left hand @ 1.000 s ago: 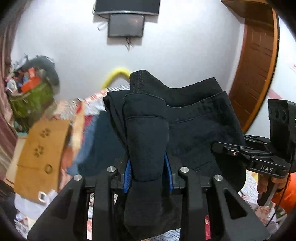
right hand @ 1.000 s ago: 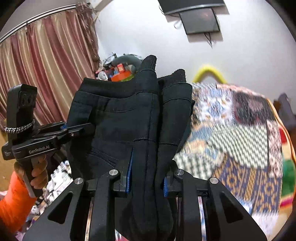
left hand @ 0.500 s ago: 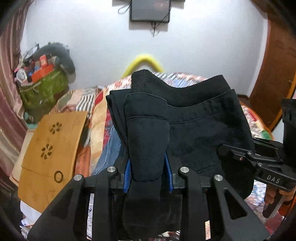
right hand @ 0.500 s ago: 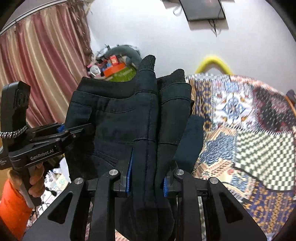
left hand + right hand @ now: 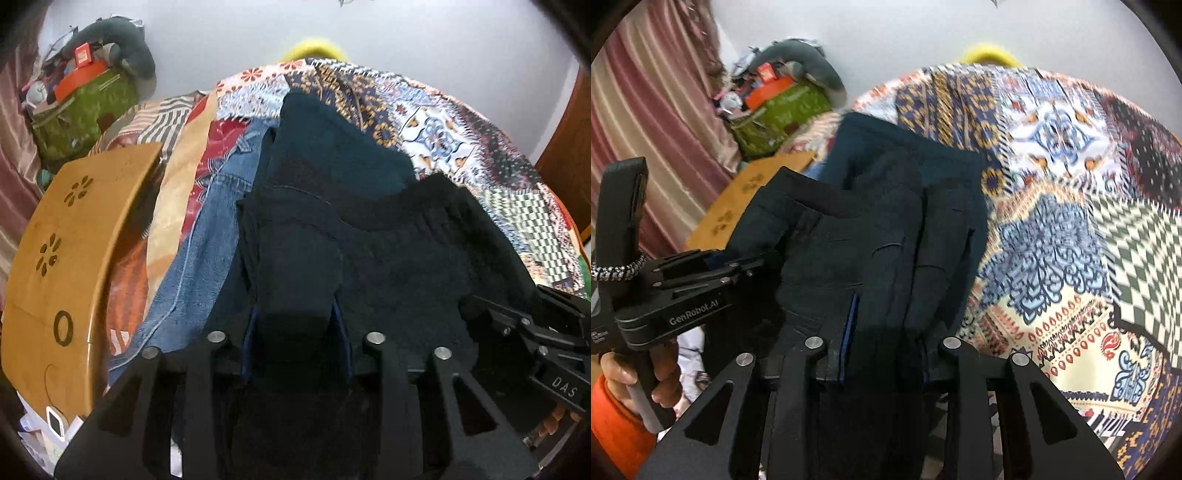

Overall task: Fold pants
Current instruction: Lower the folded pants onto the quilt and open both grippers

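I hold a pair of black pants [image 5: 399, 266] by the waistband between both grippers, over a bed. My left gripper [image 5: 295, 306] is shut on a bunched fold of the waistband. My right gripper [image 5: 886, 306] is shut on the other end of the pants [image 5: 849, 236]. Each gripper shows in the other's view: the right one [image 5: 517, 325] at the right edge, the left one [image 5: 701, 273] at the left. The pants' lower part hangs below, hidden. A dark teal garment [image 5: 332, 147] lies on the bed just beyond the pants.
A patterned patchwork bedspread [image 5: 1071, 206] covers the bed. Blue jeans [image 5: 207, 236] lie left of the teal garment. A wooden lap table [image 5: 74, 243] stands at the bed's left. A green bag [image 5: 81, 110] of clutter, a curtain [image 5: 657, 110] and a white wall are behind.
Both grippers have tilted down and forward with the pants, from facing the wall to looking over the bed. The pants have come lower toward the bedspread. Both grips are unchanged.
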Demonstrator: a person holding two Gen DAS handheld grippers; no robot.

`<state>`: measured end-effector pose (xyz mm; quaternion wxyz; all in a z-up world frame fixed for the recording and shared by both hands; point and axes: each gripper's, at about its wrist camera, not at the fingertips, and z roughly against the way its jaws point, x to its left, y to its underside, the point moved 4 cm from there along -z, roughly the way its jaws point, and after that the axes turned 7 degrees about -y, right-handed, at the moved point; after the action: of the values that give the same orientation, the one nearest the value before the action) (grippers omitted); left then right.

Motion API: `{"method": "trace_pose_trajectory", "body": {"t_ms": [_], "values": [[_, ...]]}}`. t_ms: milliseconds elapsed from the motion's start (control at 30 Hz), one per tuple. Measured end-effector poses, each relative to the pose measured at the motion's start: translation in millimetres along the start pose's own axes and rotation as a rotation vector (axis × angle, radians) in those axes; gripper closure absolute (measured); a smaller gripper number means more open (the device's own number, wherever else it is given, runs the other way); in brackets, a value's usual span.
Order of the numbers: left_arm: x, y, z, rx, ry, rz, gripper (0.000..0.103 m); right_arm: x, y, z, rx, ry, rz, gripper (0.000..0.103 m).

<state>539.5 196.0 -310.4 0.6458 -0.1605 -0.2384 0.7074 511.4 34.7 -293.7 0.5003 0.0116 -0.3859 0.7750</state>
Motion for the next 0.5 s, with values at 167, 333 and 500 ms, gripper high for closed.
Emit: {"method": "trace_pose_trajectory", "body": {"t_ms": [167,333,500], "values": [[-0.9,4.2,13.1,0.014,-0.031,0.0,0.053,-9.9,7.5,8.3,0.047,0.033,-0.037,0.066],[9.1,9.5,56.7,-0.013,-0.05,0.002,0.053,-1.3,17.9,43.1,0.035,0.05,0.005,0.066],[9.0,18.6,139.8,-0.123,-0.042,-0.008,0.053,18.5,17.9,110.2,-0.08,0.024,0.047,0.066]]}}
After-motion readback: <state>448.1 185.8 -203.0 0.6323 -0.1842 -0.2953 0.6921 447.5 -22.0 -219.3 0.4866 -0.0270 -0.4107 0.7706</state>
